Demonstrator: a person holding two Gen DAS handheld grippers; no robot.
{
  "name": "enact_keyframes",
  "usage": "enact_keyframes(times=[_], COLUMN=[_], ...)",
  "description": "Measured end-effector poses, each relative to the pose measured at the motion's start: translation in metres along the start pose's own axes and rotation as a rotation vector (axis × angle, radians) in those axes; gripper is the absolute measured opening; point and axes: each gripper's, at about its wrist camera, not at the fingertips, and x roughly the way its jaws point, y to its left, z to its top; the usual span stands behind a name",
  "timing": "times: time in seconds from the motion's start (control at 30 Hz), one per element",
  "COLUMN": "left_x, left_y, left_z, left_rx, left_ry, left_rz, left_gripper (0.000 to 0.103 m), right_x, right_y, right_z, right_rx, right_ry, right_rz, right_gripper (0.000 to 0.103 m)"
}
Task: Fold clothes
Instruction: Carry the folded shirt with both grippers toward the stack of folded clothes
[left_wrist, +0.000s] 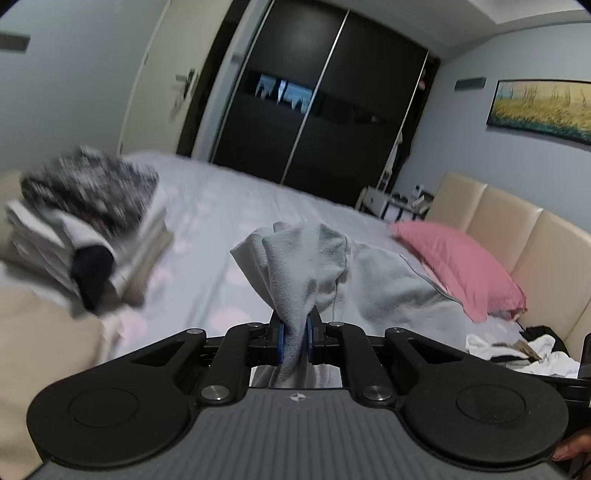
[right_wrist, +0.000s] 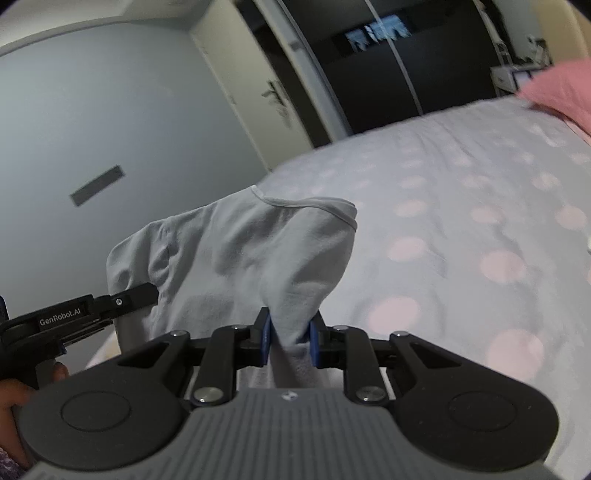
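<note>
Holding the grey shirt (right_wrist: 236, 251) up, my left gripper (left_wrist: 294, 341) and right gripper (right_wrist: 288, 341) both pinch it; folded pile (left_wrist: 85, 221) sits upper left, this fold not done.

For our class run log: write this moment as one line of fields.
left gripper: shut on grey garment | right gripper: shut on grey garment | folded pile: on bed
</note>
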Motion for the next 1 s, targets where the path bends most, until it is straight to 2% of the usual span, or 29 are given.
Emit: enact_keyframes(times=[0.33,0.47,0.6,0.8,1.0], left_x=[-0.095,-0.133,-0.155,-0.158,-0.121], left_y=[0.049,0.078,0.105,0.153,0.191], left_z=[0.047,0.068,0.082,0.084,0.076], left_rx=[0.008,0.013,0.034,0.014,-0.009], left_ry=[-0.145,-0.181,-0.182,-0.124,-0.059], left_rz=[0.123,0.211,0.279,0.328,0.322], left_gripper=[0.009,0.009,0.009,0.009,0.009], right_x=[0.020,0.043,0.069,0.105,0.147], right_y=[0.094,0.137,0.176,0.203,0.200], right_z=[0.028,0.026,0.018,0.000,-0.008], right_rx=[-0.039,-0.037,-0.032,-0.008,0.004], right_ry=[0.010,0.049,0.099,0.182,0.238], right_rz=[0.229,0.317,0.372,0.380,0.329], right_gripper=[0.023,0.023,0.023,0.023,0.023])
